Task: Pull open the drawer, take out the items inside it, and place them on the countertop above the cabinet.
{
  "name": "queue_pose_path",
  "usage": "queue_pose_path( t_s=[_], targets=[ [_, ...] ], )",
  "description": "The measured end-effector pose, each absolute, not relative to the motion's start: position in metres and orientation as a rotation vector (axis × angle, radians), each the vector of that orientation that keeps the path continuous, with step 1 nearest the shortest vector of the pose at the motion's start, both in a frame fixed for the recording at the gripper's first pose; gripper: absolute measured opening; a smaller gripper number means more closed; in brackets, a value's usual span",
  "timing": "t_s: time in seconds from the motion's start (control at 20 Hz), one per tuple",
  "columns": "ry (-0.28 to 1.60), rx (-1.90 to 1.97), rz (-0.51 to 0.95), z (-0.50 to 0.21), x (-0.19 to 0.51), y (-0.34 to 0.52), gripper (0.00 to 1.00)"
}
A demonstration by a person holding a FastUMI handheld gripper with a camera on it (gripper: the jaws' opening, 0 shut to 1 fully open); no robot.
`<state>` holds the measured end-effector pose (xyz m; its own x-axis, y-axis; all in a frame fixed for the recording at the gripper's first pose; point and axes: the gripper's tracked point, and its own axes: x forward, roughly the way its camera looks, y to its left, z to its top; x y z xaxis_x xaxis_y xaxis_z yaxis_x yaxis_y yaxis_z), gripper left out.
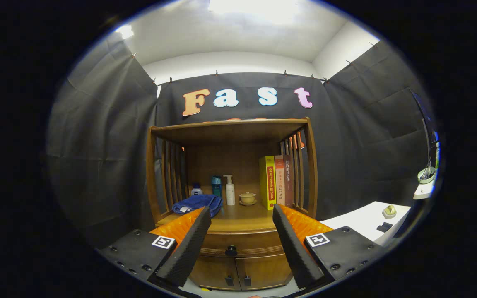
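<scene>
A wooden cabinet stands ahead of me against the booth wall. Its drawer is closed, with a round dark knob at its middle, seen between my two fingers and some way beyond them. Above the drawer lies the countertop, under an open shelf roof. My gripper is open, its black foam fingers spread wide with nothing between them. The drawer's contents are hidden.
On the countertop lie a folded blue towel, a small jar, a teal bottle, a white pump bottle, a small bowl on a saucer and upright books. Two lower doors sit under the drawer. A white table stands to the right.
</scene>
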<state>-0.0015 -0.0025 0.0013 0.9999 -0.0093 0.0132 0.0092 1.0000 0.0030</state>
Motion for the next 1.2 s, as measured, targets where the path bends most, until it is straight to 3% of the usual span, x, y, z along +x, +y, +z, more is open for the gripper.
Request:
queue_pose_path(
  t_s=[0.85,1.2],
  targets=[
    [0.023,-0.023,0.064,-0.051,0.030,0.029,0.99],
    [0.049,-0.049,0.060,-0.125,0.076,0.040,0.99]
  ],
)
